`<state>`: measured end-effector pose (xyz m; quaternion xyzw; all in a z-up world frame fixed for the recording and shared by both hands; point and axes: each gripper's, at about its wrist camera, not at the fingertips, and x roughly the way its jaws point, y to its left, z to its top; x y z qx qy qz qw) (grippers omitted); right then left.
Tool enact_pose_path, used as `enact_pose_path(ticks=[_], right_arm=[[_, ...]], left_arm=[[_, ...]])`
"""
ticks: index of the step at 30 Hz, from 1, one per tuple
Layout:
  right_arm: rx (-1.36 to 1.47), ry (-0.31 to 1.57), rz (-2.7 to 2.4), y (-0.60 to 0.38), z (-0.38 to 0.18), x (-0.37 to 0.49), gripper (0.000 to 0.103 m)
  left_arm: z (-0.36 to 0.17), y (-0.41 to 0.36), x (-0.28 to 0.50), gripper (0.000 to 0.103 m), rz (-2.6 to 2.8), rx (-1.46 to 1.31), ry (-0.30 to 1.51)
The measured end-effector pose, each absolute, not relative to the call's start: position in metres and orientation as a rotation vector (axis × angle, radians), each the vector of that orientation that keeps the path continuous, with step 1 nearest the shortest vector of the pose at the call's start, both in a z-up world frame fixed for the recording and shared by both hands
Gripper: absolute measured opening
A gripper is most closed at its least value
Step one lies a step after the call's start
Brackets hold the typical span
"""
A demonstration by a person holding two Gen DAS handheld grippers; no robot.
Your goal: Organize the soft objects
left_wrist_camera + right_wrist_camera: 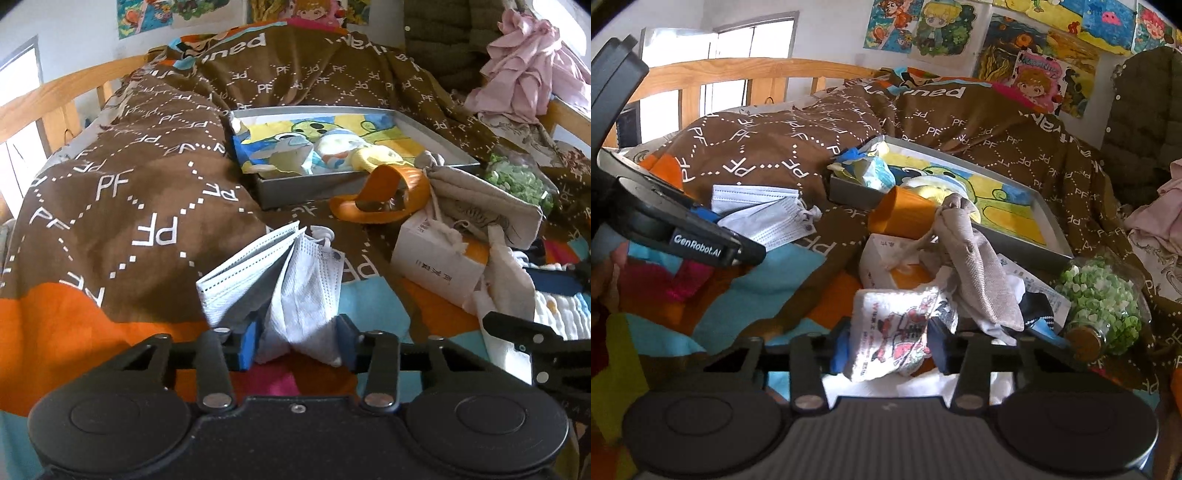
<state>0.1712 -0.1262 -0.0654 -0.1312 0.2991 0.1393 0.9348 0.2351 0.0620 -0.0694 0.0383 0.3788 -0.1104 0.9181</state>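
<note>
A stack of white face masks (273, 273) fans up from between the blue pads of my left gripper (297, 341), which press on its lower end. From the right wrist view the same masks (757, 210) stick out of the left gripper's fingers (701, 236). My right gripper (890, 347) is shut on a small white cloth with a red and black print (894, 325). In the left wrist view that cloth (506, 280) hangs at the right edge. Beyond both stands a grey tray (295, 188) holding colourful soft toys and cloths (332, 147).
Everything lies on a bed with a brown "PF" blanket (129, 177). Near the tray are an orange plastic cup (905, 214), a beige drawstring bag (979, 266), a white box (436, 262) and a jar of green beads (1100, 306). Pink fabric (532, 66) is heaped at the far right. A wooden rail (55, 88) borders the left.
</note>
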Motion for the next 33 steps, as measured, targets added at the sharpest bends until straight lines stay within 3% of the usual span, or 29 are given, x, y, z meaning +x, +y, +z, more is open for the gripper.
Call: enact_pose_path(ticks=[2,10,33], right_arm=[[-0.262,0.613,0.285,-0.126,-0.064,0.170,0.043],[-0.170,0.660,0.281,-0.135,-0.063,0.175,0.037],[0.197,0.711,0.337,-0.182,-0.055,0.178,0.028]], left_arm=[[-0.068,0.062,0.234,0.031,-0.224,0.072,0.779],[-0.066,0.052,0.227,0.019,-0.281,0.075,0.770],[-0.048,0.030,0.202,0.018,-0.366,0.056,0.676]])
